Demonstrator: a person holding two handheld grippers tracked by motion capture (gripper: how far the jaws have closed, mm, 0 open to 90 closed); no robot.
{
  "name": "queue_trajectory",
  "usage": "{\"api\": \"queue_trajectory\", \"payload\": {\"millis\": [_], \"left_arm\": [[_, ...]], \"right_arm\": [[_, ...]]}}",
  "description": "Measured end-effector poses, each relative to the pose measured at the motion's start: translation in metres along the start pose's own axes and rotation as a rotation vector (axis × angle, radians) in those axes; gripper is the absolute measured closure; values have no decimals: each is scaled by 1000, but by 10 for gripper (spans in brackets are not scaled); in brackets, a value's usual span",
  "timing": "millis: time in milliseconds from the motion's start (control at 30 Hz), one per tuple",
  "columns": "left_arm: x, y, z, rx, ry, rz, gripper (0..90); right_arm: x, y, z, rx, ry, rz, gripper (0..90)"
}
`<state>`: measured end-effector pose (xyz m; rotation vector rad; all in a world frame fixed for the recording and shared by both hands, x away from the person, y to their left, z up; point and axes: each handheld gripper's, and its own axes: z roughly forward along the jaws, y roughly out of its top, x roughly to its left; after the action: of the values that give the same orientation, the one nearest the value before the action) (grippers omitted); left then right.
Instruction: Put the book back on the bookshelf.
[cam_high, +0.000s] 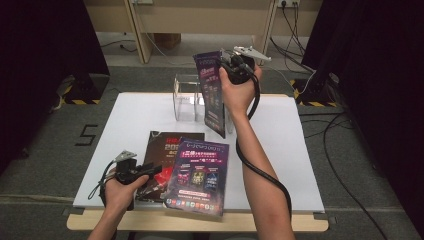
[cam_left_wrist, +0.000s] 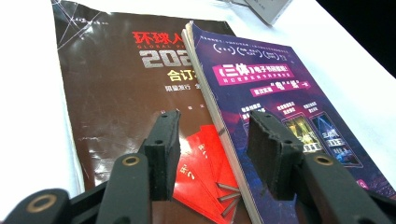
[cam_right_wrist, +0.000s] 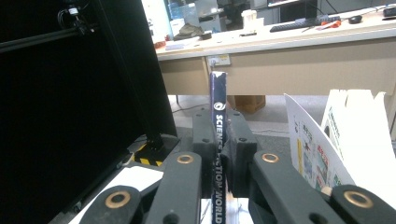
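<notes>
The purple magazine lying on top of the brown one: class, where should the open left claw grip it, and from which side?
Grip the purple magazine at its near left edge, coming in low from the person's side. It overhangs the brown magazine, so one jaw of the left claw can probably slip beneath.

A white worktop (cam_high: 280, 150) on a pale wooden base stands on grey carpet. Near its front edge lies a dark brown magazine (cam_high: 162, 150), with a purple magazine (cam_high: 200, 175) lying partly over its right side. Toward the back stands a clear acrylic holder (cam_high: 186, 97).
</notes>
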<state>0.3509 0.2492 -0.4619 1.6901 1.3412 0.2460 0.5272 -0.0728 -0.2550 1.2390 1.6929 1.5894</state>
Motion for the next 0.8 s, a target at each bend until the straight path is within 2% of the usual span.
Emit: {"api": "queue_trajectory", "payload": {"millis": [800], "left_arm": [[0, -2, 2, 11, -4, 0, 534]], "right_arm": [[-3, 5, 21, -18, -24, 8, 847]]}}
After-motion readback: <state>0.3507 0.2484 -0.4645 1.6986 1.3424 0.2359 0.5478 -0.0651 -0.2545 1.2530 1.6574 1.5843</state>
